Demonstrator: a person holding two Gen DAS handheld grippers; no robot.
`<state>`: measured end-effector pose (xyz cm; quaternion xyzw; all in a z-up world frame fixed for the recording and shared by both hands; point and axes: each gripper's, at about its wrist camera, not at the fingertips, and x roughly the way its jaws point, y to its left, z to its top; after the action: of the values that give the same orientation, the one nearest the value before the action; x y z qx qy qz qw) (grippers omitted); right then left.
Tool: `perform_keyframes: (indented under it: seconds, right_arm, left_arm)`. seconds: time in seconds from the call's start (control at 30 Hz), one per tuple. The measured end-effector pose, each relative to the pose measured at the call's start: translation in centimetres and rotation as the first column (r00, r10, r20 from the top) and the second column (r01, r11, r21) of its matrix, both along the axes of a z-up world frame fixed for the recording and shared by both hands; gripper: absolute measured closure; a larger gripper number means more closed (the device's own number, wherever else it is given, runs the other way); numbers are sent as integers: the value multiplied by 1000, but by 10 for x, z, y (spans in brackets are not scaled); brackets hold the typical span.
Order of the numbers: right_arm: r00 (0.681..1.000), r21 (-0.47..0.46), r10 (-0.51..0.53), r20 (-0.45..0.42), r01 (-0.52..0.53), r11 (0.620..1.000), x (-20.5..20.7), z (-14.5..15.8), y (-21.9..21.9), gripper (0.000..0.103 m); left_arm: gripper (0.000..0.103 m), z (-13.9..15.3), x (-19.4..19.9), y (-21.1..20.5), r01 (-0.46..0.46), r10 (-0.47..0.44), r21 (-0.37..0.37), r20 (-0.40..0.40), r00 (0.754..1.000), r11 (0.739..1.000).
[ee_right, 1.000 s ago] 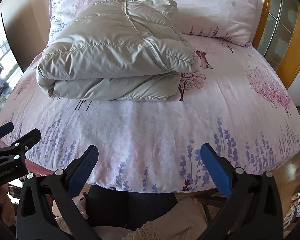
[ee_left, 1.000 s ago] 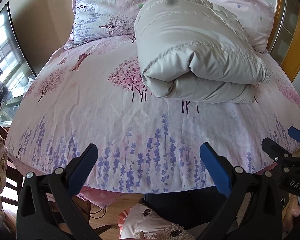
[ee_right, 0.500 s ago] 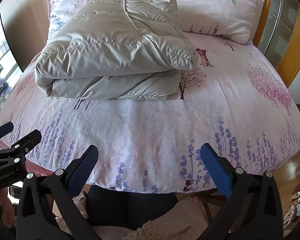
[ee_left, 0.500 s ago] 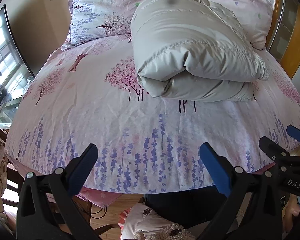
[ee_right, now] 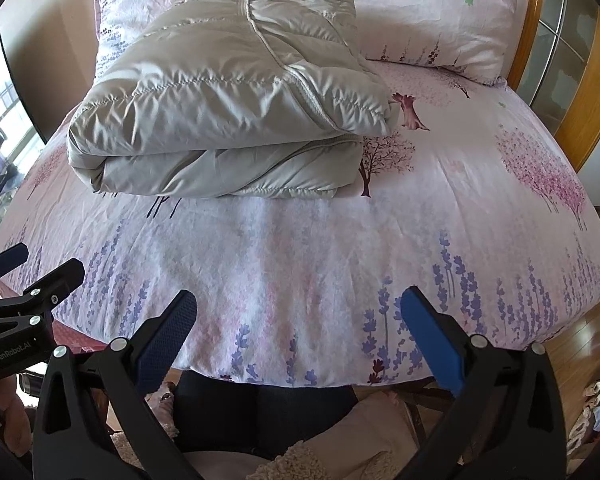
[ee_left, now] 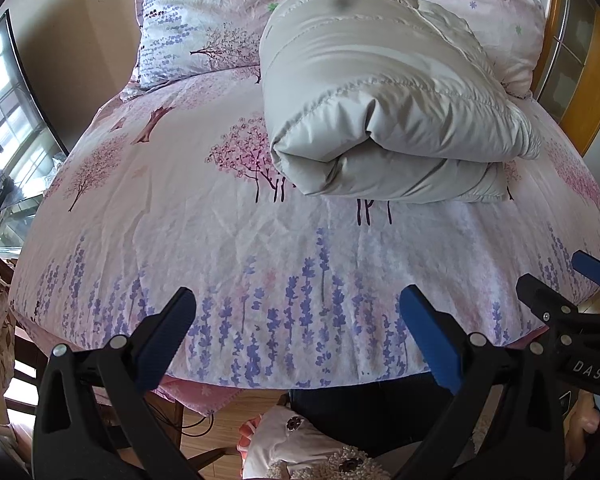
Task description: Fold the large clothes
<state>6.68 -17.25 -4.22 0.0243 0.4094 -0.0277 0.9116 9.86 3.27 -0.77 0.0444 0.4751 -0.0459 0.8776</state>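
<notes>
A light grey padded jacket [ee_left: 384,100] lies folded into a thick bundle on the bed, also in the right wrist view [ee_right: 228,100]. My left gripper [ee_left: 296,320] is open and empty, above the near edge of the bed, well short of the jacket. My right gripper [ee_right: 298,320] is open and empty, also above the near edge. The right gripper shows at the right edge of the left wrist view [ee_left: 556,296]; the left gripper shows at the left edge of the right wrist view [ee_right: 32,276].
The bed [ee_left: 220,220] has a pink floral cover with purple lavender print. Two matching pillows [ee_right: 432,12] lie behind the jacket. A wooden-framed glass cabinet [ee_right: 568,68] stands at the right. A dark screen [ee_left: 16,104] and window are at the left. My legs and slippers show below the bed edge.
Both grippers have moved slightly forward toward the bed; the folded jacket looks a little nearer. Both stay open and the jacket has not moved.
</notes>
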Motion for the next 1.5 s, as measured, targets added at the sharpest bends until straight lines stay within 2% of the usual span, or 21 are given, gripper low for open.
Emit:
perform_keyframes:
  seconds: [1.5]
  right_arm:
    - [1000, 14, -3, -11, 3, 1000, 1, -5, -1, 1]
  left_arm:
    - [2, -4, 1, 3, 0, 0, 0, -11, 1000, 1000]
